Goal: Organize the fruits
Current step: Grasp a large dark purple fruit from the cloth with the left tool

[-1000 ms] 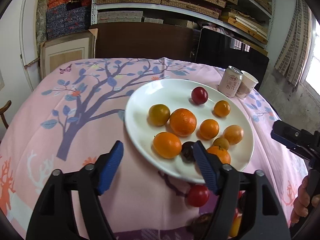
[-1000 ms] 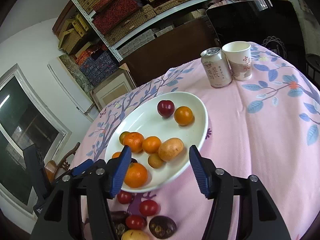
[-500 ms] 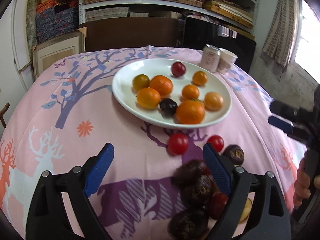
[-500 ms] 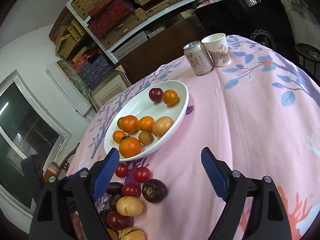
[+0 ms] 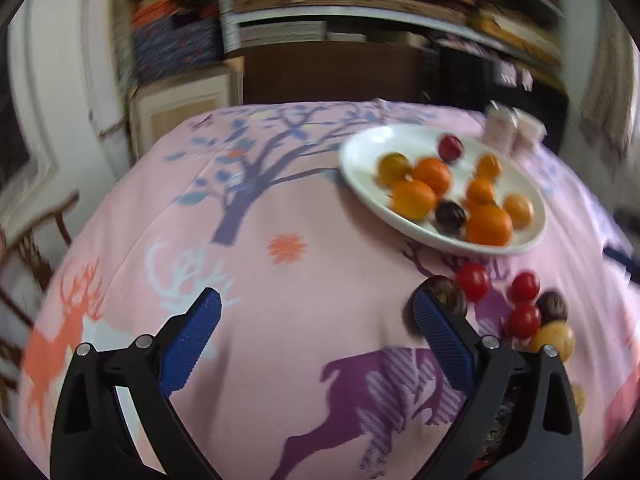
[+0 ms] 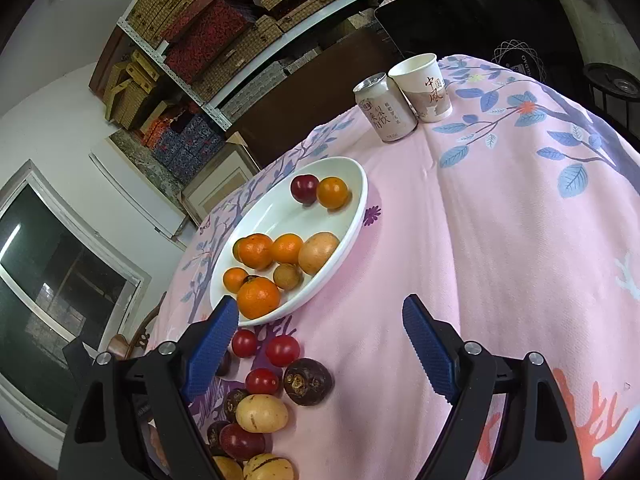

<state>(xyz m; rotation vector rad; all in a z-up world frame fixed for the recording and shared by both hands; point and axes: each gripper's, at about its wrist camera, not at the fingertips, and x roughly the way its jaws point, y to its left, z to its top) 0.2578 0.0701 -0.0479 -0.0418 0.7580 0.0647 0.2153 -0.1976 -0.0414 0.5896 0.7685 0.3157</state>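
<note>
Two grippers near white plate (image 6: 352,216) | left gripper (image 5: 316,316) just opened wide, empty | right gripper (image 6: 316,320) gaping, empty | loose fruits (image 6: 280,376) beside plate

Box-laden shelves (image 6: 224,36), white wall (image 6: 60,92)

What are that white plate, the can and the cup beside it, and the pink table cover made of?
The white plate looks like glazed ceramic: glossy, with soft highlights on its rim. The drink can seems thin metal, with a silvery top rim. The paper cup has a matte wall and a rolled lip. The pink tablecloth looks like woven, slightly fuzzy fabric with printed leaves and a visible crease.
</note>
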